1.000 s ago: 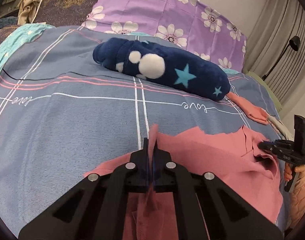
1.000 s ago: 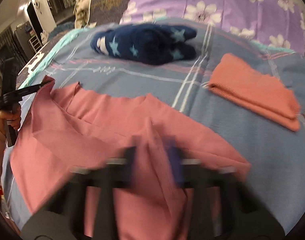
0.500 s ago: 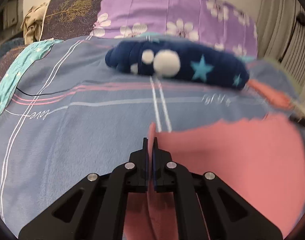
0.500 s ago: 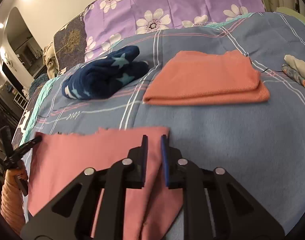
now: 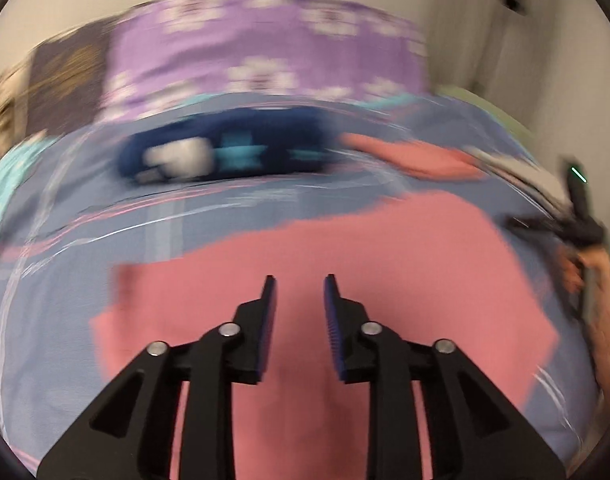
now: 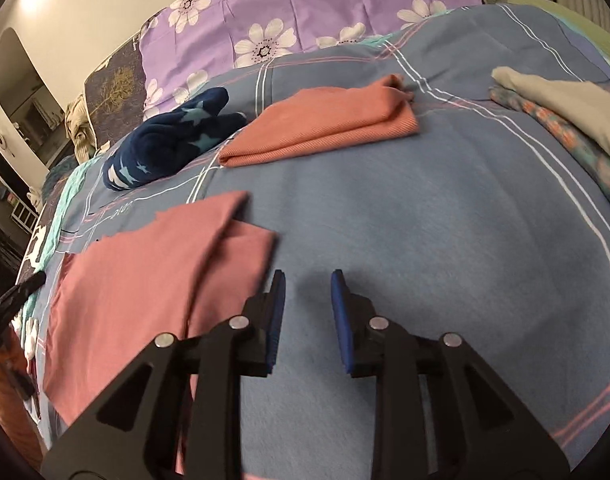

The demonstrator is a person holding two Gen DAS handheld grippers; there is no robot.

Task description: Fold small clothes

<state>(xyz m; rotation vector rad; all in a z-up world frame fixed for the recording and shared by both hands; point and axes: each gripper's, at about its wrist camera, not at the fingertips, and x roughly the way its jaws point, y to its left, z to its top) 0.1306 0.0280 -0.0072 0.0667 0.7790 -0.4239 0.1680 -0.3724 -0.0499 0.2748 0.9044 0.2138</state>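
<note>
Jaws on both tools are opening with nothing caught between them. The left gripper (image 5: 297,292) hangs over the middle of the pink garment (image 6: 145,280), its blue pads parted above the cloth; the right gripper (image 6: 307,284) is parted over bare blue bedspread (image 6: 445,232), just beside the garment's right edge.

That garment lies flat on the bed, apparently folded once, with a second layer showing along its right side in the right wrist view. It looks thin, light and limp: it should drape and crease wherever it is lifted, slide little on the fuzzy cover, and need no care against breakage. Pinching a single layer would likely peel the fold open, so the better hold is judged to be at two corners of one short edge, both layers together, one tool per corner, carrying that edge across in step.

Much is uncertain. The left wrist view is smeared by motion, so the garment's far edge, the navy starred bundle (image 6: 173,140) and the orange folded cloth (image 6: 321,124) are only blobs there. The tool bodies cover the garment's near edge. Collar, sleeves or hem cannot be told apart. A grey piece and a patterned cloth (image 6: 565,120) at the right are cut off by the lens rim.
</note>
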